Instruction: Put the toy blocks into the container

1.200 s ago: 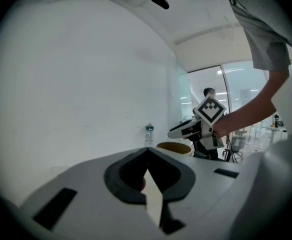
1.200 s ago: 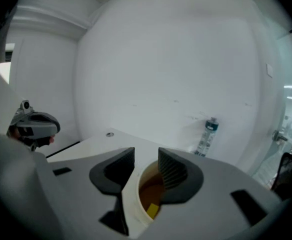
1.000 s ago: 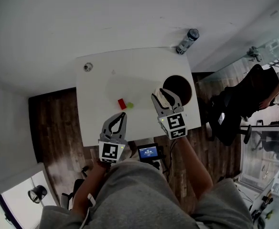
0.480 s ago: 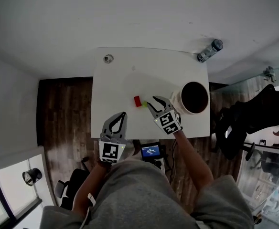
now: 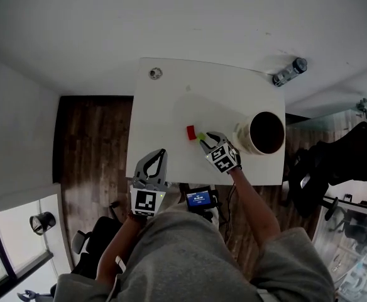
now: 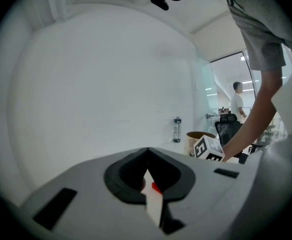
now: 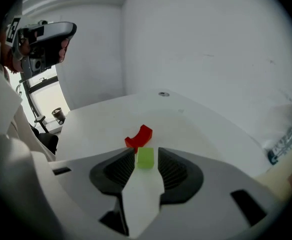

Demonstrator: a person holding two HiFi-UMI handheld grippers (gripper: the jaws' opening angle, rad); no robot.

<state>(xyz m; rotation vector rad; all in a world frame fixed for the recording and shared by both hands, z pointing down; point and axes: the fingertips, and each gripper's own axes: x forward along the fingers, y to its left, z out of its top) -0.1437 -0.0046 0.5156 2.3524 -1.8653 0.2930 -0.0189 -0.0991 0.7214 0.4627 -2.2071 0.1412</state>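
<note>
Task status: not finished. Two blocks lie on the white table (image 5: 171,99), outside the container (image 5: 266,133): a green block (image 7: 145,157) and a red block (image 7: 139,136) just beside it. The container's interior is dark, so I cannot tell whether it holds anything. My right gripper (image 5: 206,139) pitches steeply down, jaws apart and straddling the green block, apparently not yet pressing it. My left gripper (image 5: 161,152) hangs roughly level at the table's near edge, jaws together, empty.

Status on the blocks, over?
Left gripper shut, empty. Right gripper open, green block between jaws, on table. Red block just beyond. Nothing blocks container.
</note>
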